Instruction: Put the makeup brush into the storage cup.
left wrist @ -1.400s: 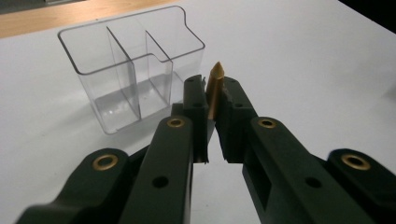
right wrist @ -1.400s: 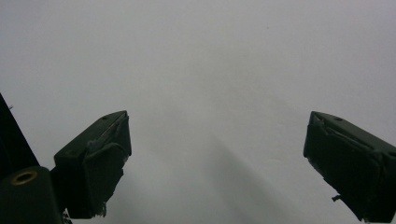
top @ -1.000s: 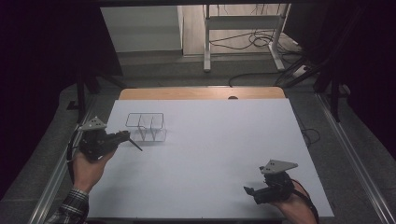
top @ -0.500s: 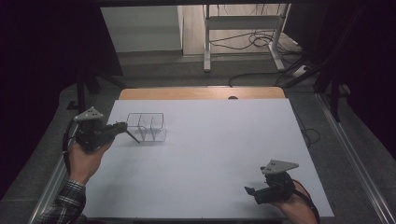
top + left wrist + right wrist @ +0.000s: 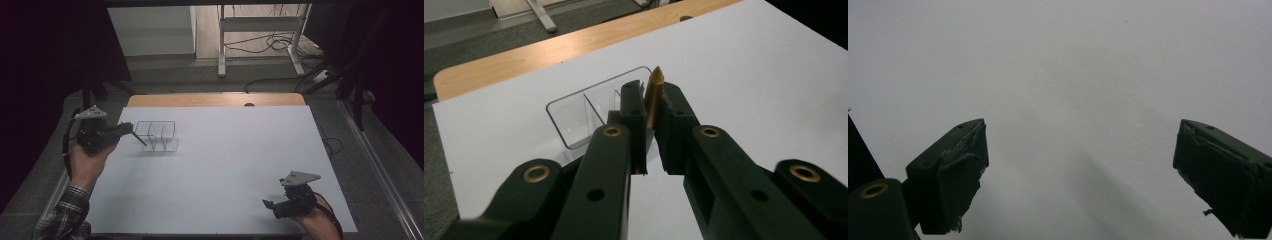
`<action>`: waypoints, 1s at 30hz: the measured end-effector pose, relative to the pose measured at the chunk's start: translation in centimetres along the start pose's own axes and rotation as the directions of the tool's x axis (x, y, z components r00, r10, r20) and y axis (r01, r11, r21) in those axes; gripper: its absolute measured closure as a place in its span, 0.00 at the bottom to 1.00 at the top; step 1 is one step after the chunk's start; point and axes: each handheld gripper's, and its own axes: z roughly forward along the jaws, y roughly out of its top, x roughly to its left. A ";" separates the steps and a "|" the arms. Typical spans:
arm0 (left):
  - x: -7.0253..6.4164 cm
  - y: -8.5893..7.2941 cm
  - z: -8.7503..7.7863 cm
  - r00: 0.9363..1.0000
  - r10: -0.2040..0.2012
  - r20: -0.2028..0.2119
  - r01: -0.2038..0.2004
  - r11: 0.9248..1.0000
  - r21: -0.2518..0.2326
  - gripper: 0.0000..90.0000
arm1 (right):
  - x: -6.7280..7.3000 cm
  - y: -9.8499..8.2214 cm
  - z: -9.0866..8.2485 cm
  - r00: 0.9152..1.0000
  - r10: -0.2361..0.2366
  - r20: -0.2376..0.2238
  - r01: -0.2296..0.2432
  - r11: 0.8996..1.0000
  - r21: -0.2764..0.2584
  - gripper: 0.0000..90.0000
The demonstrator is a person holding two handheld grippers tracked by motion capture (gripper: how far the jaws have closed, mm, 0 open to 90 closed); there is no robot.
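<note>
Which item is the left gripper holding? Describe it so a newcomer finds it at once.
Start at the white table, then go to the clear divided container near its far left corner. Just in front, the left gripper is shut on a thin gold-brown pointed stick, the one coloured thing among black jaws and clear plastic.

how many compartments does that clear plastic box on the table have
3. The clear rectangular plastic box sits at the white table's left side, split by two dividers into a row of left, middle and right compartments. The left tool covers part of it in the left gripper view.
</note>
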 end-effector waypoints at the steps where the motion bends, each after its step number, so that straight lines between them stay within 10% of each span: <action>1: 0.0 0.1 0.0 1.000 -0.004 0.000 0.004 1.000 -0.002 0.93 | 0.0 0.0 0.0 1.000 0.001 0.000 -0.001 1.000 0.000 0.08; 30: 2.4 2.4 1.9 0.996 -0.047 -0.077 0.047 0.999 0.000 0.93 | -0.1 -0.1 0.0 1.000 -0.004 0.004 0.004 1.000 0.000 0.08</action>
